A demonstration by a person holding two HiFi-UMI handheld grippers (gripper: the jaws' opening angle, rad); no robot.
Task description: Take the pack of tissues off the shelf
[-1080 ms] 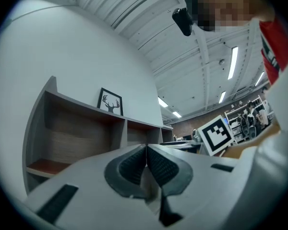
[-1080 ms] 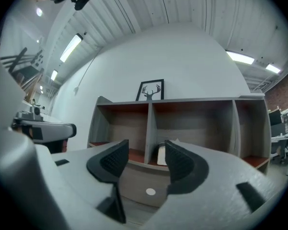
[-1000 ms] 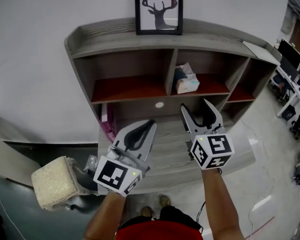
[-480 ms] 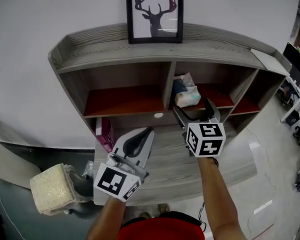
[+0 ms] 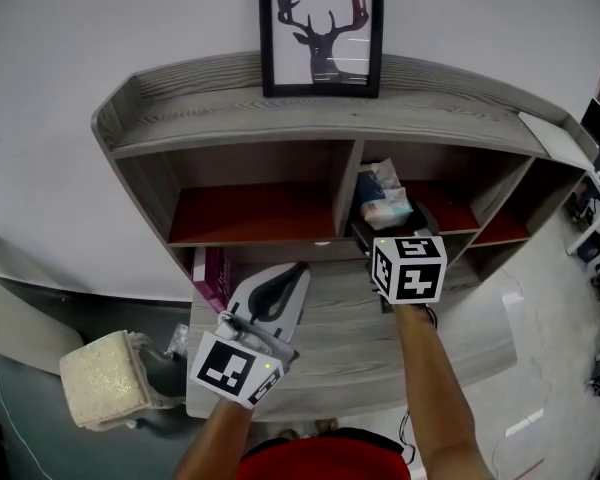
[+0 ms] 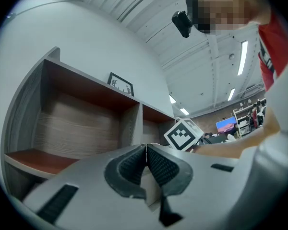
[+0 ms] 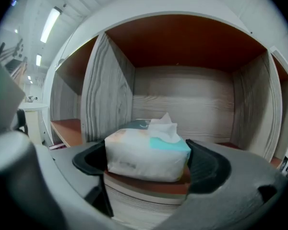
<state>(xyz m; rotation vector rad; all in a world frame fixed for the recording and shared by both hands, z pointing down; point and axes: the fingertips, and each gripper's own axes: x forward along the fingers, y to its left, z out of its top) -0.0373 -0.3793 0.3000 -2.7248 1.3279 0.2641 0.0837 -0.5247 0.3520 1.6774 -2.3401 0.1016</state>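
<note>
A: Where's the pack of tissues [image 5: 385, 200]?

B: In the middle compartment of the shelf unit [image 5: 230, 133], at the front edge of its red board and close to the left divider. A tissue sticks up from the top.

A: And the right gripper [image 5: 390, 233]?

B: Right at that front edge, its jaws opening. The pack sits between them, one pad beside each end, but neither seems to press on it yet.

A: So what makes a good grab?

B: I'd push in a little deeper so the pads cover the pack's ends, keep level with the board, then close gently. It's a soft pack and will likely squash. Draw it straight out past the divider.

A: The left gripper [image 6: 146, 163]?

B: Jaws together, holding nothing, hanging low over the desk, well apart from the pack.
</note>
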